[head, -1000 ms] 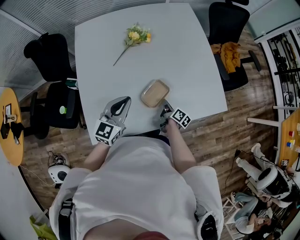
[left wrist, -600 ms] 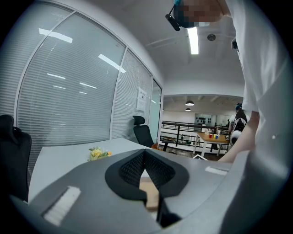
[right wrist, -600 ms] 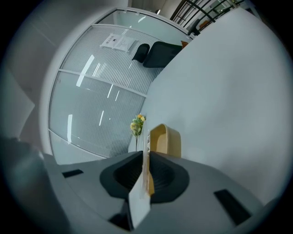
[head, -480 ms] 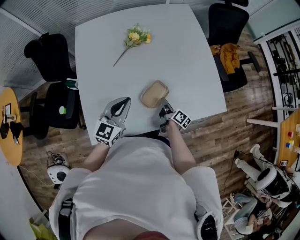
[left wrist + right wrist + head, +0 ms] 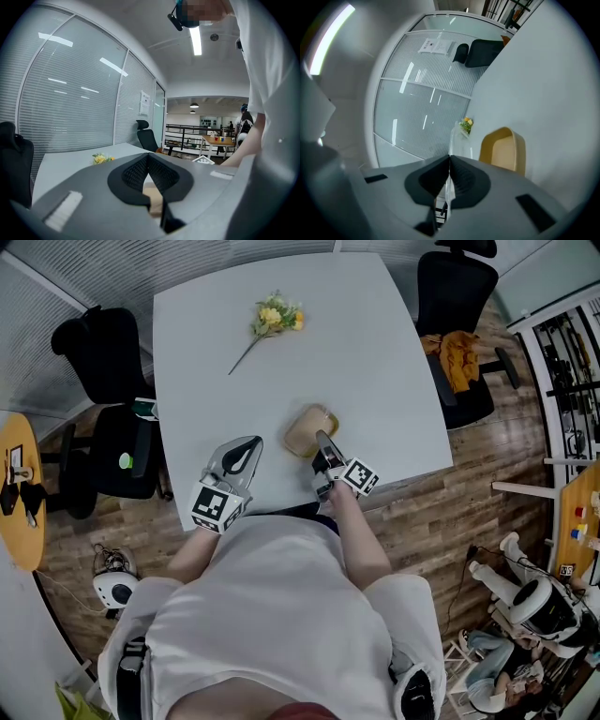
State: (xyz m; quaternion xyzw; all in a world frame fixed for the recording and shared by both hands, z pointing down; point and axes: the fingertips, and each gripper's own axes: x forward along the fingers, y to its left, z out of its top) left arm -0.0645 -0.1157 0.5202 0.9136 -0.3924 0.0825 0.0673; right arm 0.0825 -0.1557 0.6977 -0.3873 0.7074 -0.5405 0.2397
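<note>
Pinching a thin clear lid (image 5: pixel 458 139) by one edge in the right tongs (image 5: pixel 449 158), jaws pressed flat together on it, with the lid standing edge-on. Just beside it, a tan tray (image 5: pixel 505 151), open, sitting on the worktop (image 5: pixel 375 352) near the front edge; touching the lid or not, hard to tell. In the left tongs (image 5: pixel 148 156), nothing: tips met, low over the worktop to the tray's left, with only a sliver of tan showing through the gap behind the tips. Farther out, a yellow flower sprig (image 5: pixel 273 313) lying at the far side, and black chairs (image 5: pixel 455 282) around the worktop. By the look of it, partway through handling the lid at the tray. For any next move, calls for a firm, steady pinch, gripped as it is by a single edge, and for clearance from the tray's rim.
</note>
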